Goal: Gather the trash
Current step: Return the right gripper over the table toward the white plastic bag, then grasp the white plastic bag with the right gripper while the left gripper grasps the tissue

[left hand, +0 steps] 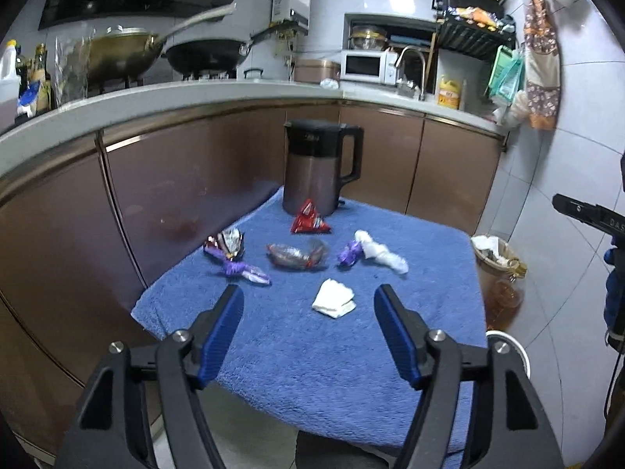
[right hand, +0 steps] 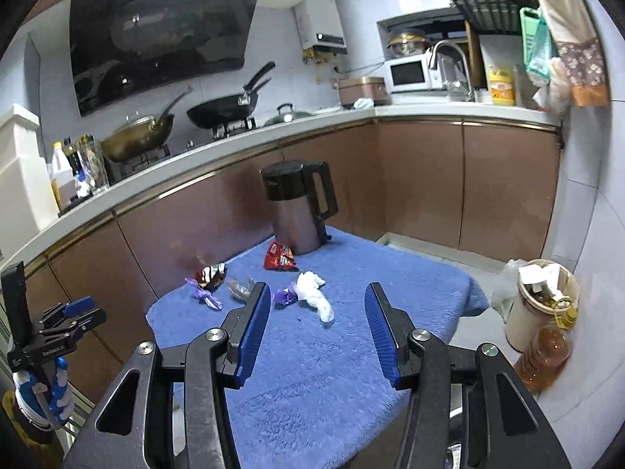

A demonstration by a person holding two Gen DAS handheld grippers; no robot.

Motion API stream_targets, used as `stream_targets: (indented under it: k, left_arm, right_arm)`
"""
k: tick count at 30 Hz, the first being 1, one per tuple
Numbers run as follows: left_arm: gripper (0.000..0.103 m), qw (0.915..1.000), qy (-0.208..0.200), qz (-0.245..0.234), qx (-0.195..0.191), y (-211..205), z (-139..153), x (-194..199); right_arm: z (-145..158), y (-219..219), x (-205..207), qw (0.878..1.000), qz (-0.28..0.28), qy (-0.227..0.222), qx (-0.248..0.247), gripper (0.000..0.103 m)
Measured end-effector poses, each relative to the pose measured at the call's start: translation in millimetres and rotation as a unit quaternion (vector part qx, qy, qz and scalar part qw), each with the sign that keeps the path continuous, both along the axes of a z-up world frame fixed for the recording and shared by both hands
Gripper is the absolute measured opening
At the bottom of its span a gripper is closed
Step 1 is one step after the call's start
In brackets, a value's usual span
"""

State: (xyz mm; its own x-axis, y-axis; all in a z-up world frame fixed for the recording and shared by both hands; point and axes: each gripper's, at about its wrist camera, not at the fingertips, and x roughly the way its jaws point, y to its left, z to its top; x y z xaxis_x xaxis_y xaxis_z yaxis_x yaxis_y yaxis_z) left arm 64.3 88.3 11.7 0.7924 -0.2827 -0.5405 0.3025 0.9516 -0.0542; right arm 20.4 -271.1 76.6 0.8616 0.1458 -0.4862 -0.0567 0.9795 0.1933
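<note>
Trash lies scattered on blue fleece towel (left hand: 351,351): red foil snack wrapper (left hand: 308,219) just before dark steel kettle (left hand: 318,168), purple wrappers, clear plastic wrapper (left hand: 297,256), crumpled white tissue (right hand: 314,297), folded white tissue (left hand: 334,299). Left gripper (left hand: 308,306) spread wide above folded tissue; right gripper (right hand: 316,308) spread wide, holding nothing. Full cream waste bin (right hand: 541,305) stands beside table

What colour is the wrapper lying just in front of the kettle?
Red, with some white print; the wrapper shows best in the left wrist view.

Little can be read — white letters "DAS", cut off by the frame edge, stand on the black gripper body (left hand: 597,221) at far right; other labels blur.
</note>
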Motion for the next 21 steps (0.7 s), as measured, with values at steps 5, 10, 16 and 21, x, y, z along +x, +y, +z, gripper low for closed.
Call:
stream_targets:
  k: [5,10,16,21]
  left_arm:
    - [0.068,0.9988,0.047,-0.009,0.009,-6,-37,35]
    - [0.068,0.9942,0.099,-0.038,0.015,-25,-85,78]
    - [0.068,0.9872,0.135,-0.077,0.038,-60,-123,129]
    - [0.068,0.9822,0.152,-0.098,0.051,-80,-145,171]
  right_arm:
    - [-28,1,48,0.999,0.015,0.033,-0.004,0.050]
    - [-72,8,106,0.996,0.034,0.078,-0.007,0.050]
    - [-132,27,172,0.988,0.070,0.134,-0.004,0.050]
    - [-180,39,225,0.980,0.089,0.180,0.001,0.051]
